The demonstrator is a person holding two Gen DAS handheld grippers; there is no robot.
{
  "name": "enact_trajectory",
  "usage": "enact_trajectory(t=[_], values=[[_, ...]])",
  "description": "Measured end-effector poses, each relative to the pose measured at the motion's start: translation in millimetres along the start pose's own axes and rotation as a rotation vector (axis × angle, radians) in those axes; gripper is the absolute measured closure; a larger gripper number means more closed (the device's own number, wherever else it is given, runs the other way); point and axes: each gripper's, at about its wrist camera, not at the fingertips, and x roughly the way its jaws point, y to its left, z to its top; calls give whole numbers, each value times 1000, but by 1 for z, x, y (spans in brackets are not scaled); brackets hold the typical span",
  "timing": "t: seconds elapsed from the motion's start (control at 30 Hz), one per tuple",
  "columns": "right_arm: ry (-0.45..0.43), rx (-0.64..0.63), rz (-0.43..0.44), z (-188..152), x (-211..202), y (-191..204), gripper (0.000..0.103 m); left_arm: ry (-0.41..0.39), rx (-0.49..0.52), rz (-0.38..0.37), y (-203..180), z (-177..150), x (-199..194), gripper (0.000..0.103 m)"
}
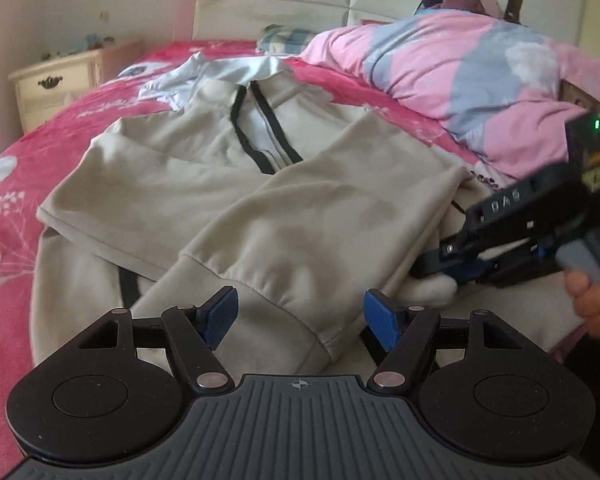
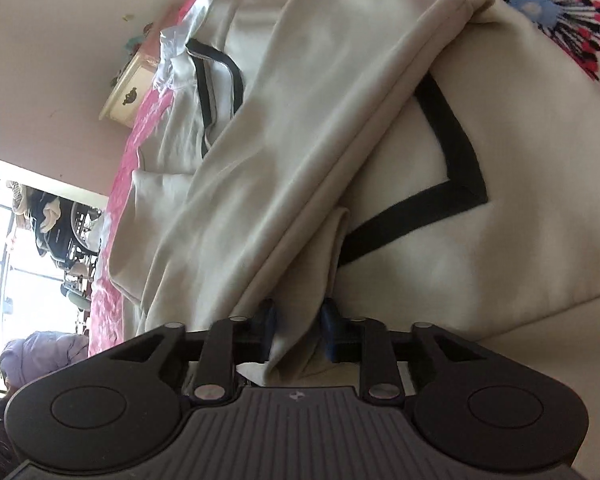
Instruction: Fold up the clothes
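A beige zip jacket [image 1: 204, 168] with black trim lies on a red floral bed, both sleeves folded across its front. My left gripper [image 1: 300, 318] is open, its blue pads on either side of the right sleeve's cuff [image 1: 284, 288] without touching it. The right gripper [image 1: 456, 268] comes in from the right, held by a hand [image 1: 598, 300], and is shut on the jacket's side edge. In the right wrist view the right gripper [image 2: 298, 330] pinches a fold of the beige jacket [image 2: 284, 184] between its blue pads, and a black pocket trim [image 2: 456, 168] shows on the body.
A pink and grey quilt [image 1: 480, 72] is piled at the back right of the bed sheet [image 1: 4, 240]. A cream nightstand [image 1: 52, 80] stands at the left by the wall. A white headboard [image 1: 276, 0] is behind. A pale blue garment [image 1: 168, 84] lies under the jacket's collar.
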Motion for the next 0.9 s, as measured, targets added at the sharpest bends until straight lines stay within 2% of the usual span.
enact_trajectory(t=[0.1,0.2,0.33,0.47,0.8,0.9], values=[[-22,-59,-3,-5,-8,10,100,-24,-39,14,0,-9,6,33],[-45,-95,-4,-8,-23,20,101,-53,-17,19,1,-9,10,33],[-48,-121,-23,-14,-38,27,101,-75,-49,16,6,-10,11,33],[-22,-62,-35,-19,-36,15,101,-86,-63,30,9,-11,10,33],[-41,-30,47,-26,-71,29,101,-98,-157,88,32,-11,10,33],[-15,-22,-18,-31,-61,16,101,-95,-164,101,36,-12,11,33]])
